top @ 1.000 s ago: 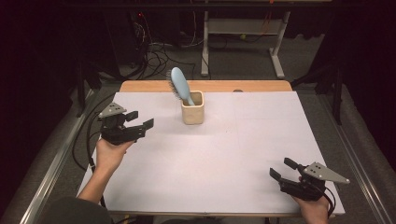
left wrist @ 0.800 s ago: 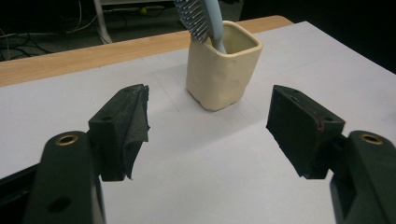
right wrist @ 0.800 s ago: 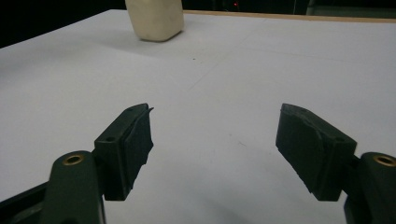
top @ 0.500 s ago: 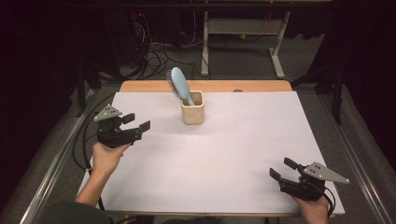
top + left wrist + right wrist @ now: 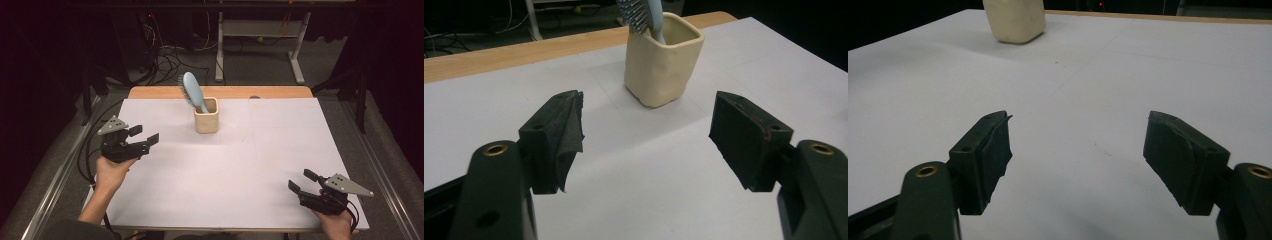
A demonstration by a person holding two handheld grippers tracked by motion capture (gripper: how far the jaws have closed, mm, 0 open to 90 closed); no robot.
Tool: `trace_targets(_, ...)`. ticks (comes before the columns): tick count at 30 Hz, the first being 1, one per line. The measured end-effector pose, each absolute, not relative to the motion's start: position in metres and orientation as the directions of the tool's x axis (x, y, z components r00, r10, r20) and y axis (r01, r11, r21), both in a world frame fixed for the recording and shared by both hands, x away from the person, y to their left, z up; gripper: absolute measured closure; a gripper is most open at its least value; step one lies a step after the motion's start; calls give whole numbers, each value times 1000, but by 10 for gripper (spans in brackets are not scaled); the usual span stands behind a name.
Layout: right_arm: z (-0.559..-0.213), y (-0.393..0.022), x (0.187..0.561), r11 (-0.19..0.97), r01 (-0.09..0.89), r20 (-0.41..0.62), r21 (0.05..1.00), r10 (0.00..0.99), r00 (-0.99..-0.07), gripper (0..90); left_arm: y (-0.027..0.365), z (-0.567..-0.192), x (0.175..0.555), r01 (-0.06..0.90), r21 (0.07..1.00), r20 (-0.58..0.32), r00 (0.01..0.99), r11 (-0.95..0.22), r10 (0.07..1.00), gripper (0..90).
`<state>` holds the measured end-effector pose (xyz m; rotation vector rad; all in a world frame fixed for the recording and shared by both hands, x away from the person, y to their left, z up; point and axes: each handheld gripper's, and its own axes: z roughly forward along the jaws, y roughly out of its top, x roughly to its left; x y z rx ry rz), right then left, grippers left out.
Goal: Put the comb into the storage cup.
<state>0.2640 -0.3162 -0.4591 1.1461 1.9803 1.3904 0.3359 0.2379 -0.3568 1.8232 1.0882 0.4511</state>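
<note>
A cream square cup (image 5: 206, 115) stands at the back middle of the white table, with a light blue hairbrush (image 5: 191, 91) leaning in it, head up and tilted left. The left gripper view has the same cup (image 5: 663, 61) and brush (image 5: 644, 15) just ahead of the jaws. My left gripper (image 5: 144, 134) hovers open at the table's left side, a short way left of the cup, holding nothing. My right gripper (image 5: 301, 180) stays open near the front right corner, far from the cup (image 5: 1014, 20), also holding nothing.
The white sheet (image 5: 235, 165) covers the table, with a wooden strip (image 5: 220, 92) showing along the far edge. Cables (image 5: 165, 57) and a metal frame (image 5: 260, 35) lie on the floor beyond. A rail (image 5: 55, 180) runs along the left side.
My left gripper has drifted back toward the person and slightly left, away from the cup. The right gripper, cup and brush have not moved.
</note>
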Motion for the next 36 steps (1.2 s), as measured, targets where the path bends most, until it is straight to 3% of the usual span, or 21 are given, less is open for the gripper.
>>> trace_targets(36,-459,-315,264,145,367,89,919,830,-551,275,246,-371,318,494,857,-167,535,-146,829,297)
